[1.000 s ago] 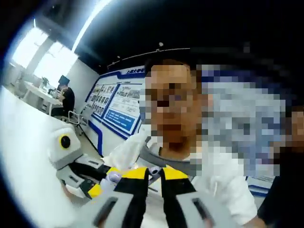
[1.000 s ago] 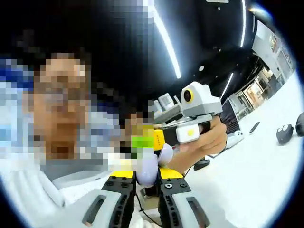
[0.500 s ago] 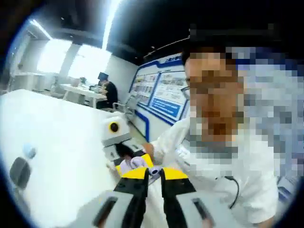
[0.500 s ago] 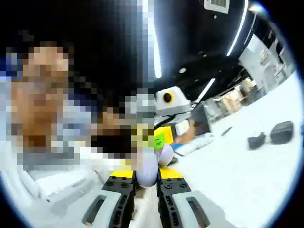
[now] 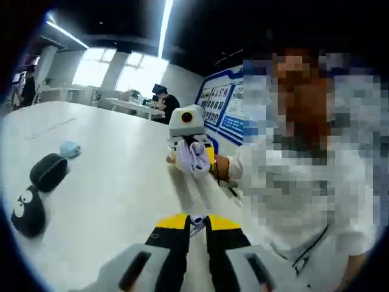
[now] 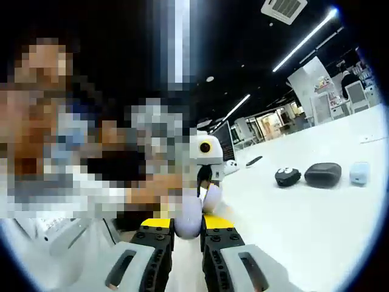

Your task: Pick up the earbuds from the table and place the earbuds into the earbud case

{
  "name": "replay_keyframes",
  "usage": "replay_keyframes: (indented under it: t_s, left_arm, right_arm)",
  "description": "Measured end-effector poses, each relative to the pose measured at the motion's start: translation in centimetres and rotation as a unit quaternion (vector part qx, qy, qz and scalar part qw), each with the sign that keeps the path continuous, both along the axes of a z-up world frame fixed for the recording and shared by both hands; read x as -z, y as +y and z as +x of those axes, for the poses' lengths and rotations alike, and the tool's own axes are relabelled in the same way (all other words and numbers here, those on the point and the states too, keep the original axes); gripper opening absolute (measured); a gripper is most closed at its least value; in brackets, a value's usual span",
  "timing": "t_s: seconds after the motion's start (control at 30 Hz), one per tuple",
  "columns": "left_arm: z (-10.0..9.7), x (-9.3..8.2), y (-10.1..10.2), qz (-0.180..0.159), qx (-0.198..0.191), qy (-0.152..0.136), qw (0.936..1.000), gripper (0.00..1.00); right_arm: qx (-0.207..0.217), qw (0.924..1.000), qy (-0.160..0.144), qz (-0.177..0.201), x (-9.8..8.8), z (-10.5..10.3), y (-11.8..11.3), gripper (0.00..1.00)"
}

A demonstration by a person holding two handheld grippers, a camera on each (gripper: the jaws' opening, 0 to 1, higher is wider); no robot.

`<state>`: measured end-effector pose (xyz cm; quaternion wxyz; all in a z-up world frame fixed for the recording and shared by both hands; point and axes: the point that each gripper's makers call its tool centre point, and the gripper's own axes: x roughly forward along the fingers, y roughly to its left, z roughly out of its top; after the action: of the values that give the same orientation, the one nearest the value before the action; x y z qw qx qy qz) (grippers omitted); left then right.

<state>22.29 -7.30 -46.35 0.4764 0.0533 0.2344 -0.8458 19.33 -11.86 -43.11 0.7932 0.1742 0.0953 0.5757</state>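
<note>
The pale lilac, egg-shaped earbud case (image 6: pixel 187 219) sits clamped between the yellow-tipped jaws of the right gripper (image 6: pixel 187 226); the left gripper view shows the same case (image 5: pixel 192 156) held up above the table. Whether its lid is open or anything lies inside cannot be told. A small white earbud (image 5: pixel 196 220) is pinched between the nearly closed yellow tips of the left gripper (image 5: pixel 194 222), well short of the case. In the right gripper view the left gripper (image 6: pixel 204 159) points toward the case from just beyond it.

On the glossy white table (image 5: pixel 109 201), toward its far edge, three things lie in a row: a black rounded pouch with white cartoon eyes (image 5: pixel 27 211), a dark oval zip case (image 5: pixel 48 172) and a small light blue box (image 5: pixel 70 149). The right gripper view shows them too: pouch (image 6: pixel 287 176), oval case (image 6: pixel 323 174), blue box (image 6: pixel 359 173).
</note>
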Motion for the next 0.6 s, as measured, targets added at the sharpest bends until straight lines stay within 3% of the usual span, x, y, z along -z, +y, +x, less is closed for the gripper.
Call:
replay_keyframes:
  t_s: [0.07, 0.13, 0.17, 0.2, 0.27, 0.3, 0.43, 0.53, 0.6]
  left_arm:
    - [-0.2, 1.8, 0.4, 0.046, 0.020, -0.038, 0.9980, 0.13]
    - [-0.4, 3.2, 0.7, 0.088, 0.042, -0.080, 0.9920, 0.13]
    - [-0.5, 4.1, 1.2, 0.124, 0.058, -0.110, 0.9845, 0.13]
    - [-0.8, 4.6, 1.4, 0.148, 0.068, -0.119, 0.9794, 0.13]
    - [-1.4, 5.0, 0.9, 0.167, 0.075, -0.122, 0.9756, 0.13]
    - [-1.6, 4.9, 0.4, 0.159, 0.072, -0.119, 0.9774, 0.13]
    - [-0.9, 5.0, 0.1, 0.175, 0.064, -0.159, 0.9696, 0.14]
    - [-1.0, 4.8, 0.2, 0.181, 0.059, -0.180, 0.9651, 0.25]
    - [-0.3, 4.5, 0.1, 0.177, 0.039, -0.215, 0.9598, 0.31]
  right_arm:
    - [0.002, 1.0000, 0.000, 0.005, -0.2, 0.0, -0.3, 0.16]
    - [0.003, 0.9999, 0.000, 0.010, -0.4, 0.1, -0.5, 0.16]
    - [0.004, 0.9999, 0.000, 0.011, -0.4, 0.2, -0.5, 0.16]
    - [0.005, 0.9999, 0.001, 0.010, -0.5, 0.3, -0.7, 0.16]
    - [0.003, 1.0000, -0.001, 0.007, -0.4, 0.2, -0.5, 0.16]
    - [0.002, 1.0000, -0.001, 0.008, -0.4, 0.1, -0.4, 0.16]
    - [-0.004, 1.0000, -0.003, 0.008, -0.4, -0.2, -0.3, 0.16]
    - [-0.004, 0.9999, -0.004, 0.009, -0.5, -0.2, -0.5, 0.16]
    - [-0.002, 0.9999, -0.003, 0.011, -0.6, -0.2, -0.5, 0.16]
